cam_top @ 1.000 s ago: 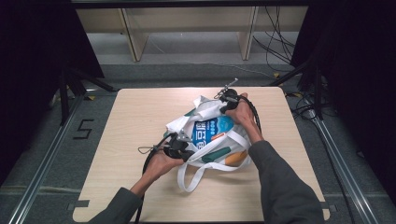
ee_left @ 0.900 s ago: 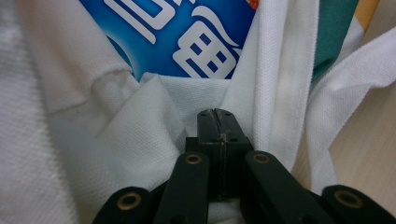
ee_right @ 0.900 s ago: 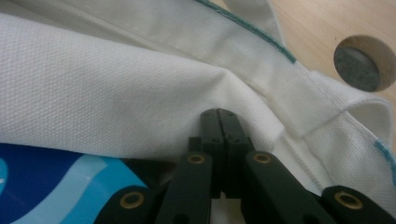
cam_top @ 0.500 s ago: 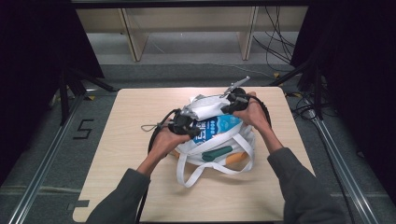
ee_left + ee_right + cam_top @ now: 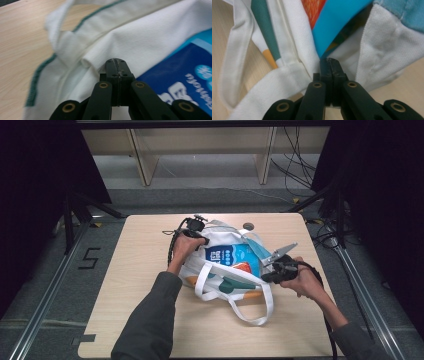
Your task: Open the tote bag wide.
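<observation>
A white tote bag (image 5: 220, 279) with green and orange print lies on the wooden table (image 5: 140, 320), holding a blue package (image 5: 232, 256). My left gripper (image 5: 199, 234) is at the bag's far left corner. In the left gripper view its jaws (image 5: 116, 61) are shut on a fold of the white fabric (image 5: 140, 37), with the blue package (image 5: 175, 82) to the right. My right gripper (image 5: 265, 276) is at the bag's right side. Its jaws (image 5: 329, 60) are shut on the bag's rim (image 5: 382, 42), just under the blue package (image 5: 337, 22).
The bag's white handles (image 5: 250, 312) loop toward the near edge of the table; one handle (image 5: 234, 62) shows beside the right gripper. A small grey disc (image 5: 248, 225) lies behind the bag. Cables (image 5: 300, 165) run over the floor beyond the table.
My hands have moved apart: the left gripper went to the bag's far left corner, and the right gripper came nearer and to the right. The bag's mouth is stretched between them.
</observation>
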Motion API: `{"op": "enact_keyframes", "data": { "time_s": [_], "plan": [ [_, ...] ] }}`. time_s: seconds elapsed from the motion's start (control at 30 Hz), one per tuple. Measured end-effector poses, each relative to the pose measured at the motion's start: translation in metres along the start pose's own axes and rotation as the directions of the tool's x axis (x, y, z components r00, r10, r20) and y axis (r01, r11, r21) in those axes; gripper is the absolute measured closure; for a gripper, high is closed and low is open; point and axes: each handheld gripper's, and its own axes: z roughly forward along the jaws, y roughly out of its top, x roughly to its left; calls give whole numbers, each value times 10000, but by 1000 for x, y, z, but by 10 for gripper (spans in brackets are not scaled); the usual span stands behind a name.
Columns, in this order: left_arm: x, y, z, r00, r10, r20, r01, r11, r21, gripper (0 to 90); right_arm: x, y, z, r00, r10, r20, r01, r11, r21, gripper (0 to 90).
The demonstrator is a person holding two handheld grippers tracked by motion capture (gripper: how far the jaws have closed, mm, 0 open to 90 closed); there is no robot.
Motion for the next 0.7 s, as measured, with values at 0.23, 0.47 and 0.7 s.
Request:
{"op": "enact_keyframes", "data": {
  "time_s": [0.23, 0.47, 0.7],
  "plan": [
    [-30, -2, -31, 9852, 1707, -146, -1708, 9853, -60, 850, 2, 32, -16, 9969, -400, 684, 420, 9987, -278, 900],
    [-29, -23, -40, 9831, 1773, 452, -1781, 9839, 151, 827, -28, 90, -6, 9881, -40, 1536, 252, 9904, -1358, 900],
    [-30, -52, -44, 9703, 2303, 736, -2365, 9674, 908, 862, -64, 116, 48, 9664, 53, 2572, -86, 9999, 117, 900]
  ]
}}
